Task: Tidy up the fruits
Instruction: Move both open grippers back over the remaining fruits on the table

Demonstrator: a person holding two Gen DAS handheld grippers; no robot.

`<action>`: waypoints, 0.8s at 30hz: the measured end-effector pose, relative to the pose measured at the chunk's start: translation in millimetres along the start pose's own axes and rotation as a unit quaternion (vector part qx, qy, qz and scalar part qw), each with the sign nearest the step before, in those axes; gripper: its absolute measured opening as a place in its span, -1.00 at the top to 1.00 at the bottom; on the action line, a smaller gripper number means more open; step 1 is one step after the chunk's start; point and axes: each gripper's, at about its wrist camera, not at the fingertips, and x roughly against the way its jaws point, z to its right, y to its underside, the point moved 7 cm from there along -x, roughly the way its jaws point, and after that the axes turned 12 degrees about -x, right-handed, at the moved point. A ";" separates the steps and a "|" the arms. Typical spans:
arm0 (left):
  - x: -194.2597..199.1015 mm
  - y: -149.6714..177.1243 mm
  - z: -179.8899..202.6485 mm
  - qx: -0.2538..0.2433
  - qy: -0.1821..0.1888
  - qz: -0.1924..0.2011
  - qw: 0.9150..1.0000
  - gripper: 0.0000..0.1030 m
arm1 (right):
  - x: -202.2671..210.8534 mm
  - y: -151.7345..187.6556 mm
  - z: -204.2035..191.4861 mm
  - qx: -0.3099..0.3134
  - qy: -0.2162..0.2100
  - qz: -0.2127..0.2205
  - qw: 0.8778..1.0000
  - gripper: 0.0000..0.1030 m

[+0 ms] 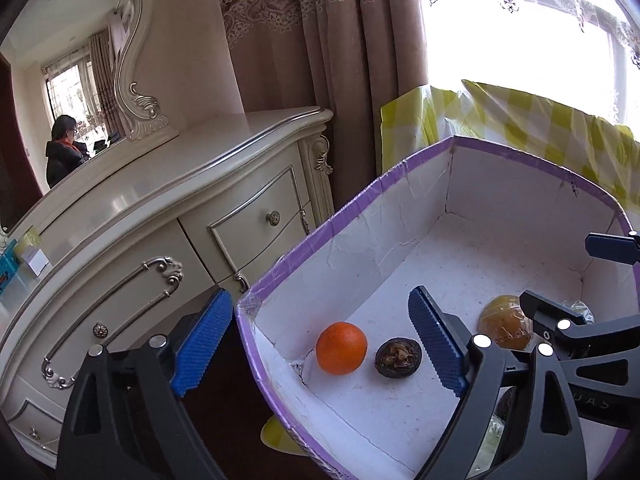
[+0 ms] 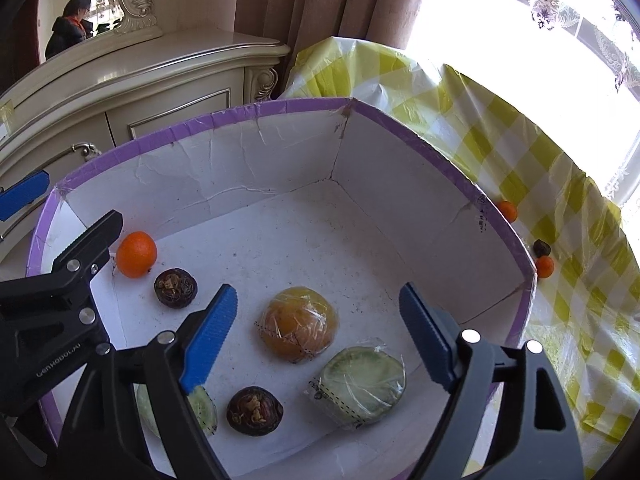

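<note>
A white box with a purple rim holds fruit. In the right wrist view it holds a small orange, two dark brown fruits, a wrapped orange half and wrapped green slices. My right gripper is open and empty above the wrapped orange half. My left gripper is open and empty, straddling the box's near left corner; the small orange and a dark fruit lie between its fingers. Two small oranges and a dark fruit lie outside on the cloth.
The box stands on a table with a yellow checked cloth. A cream dresser with a mirror stands to the left, close to the box. Curtains and a bright window are behind.
</note>
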 end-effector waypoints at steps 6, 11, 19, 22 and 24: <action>27.9 -14.5 -8.2 0.032 -0.029 0.057 0.997 -0.68 | 25.0 -7.1 2.9 -0.020 -0.032 0.077 0.996 -0.66; 90.0 -42.0 -6.0 0.061 -0.039 0.176 0.982 -0.68 | 77.6 -22.1 34.9 -0.075 -0.057 0.190 0.977 -0.75; 164.4 -81.5 78.5 0.008 0.036 0.295 0.955 -0.68 | 135.5 -5.3 153.2 -0.216 -0.052 0.287 0.932 -0.87; 176.7 -93.4 134.2 -0.041 0.082 0.307 0.947 -0.68 | 130.7 14.3 200.8 -0.263 -0.029 0.278 0.924 -0.87; 181.8 -95.9 173.5 -0.067 0.124 0.303 0.943 -0.68 | 124.3 30.7 231.8 -0.294 -0.015 0.270 0.917 -0.87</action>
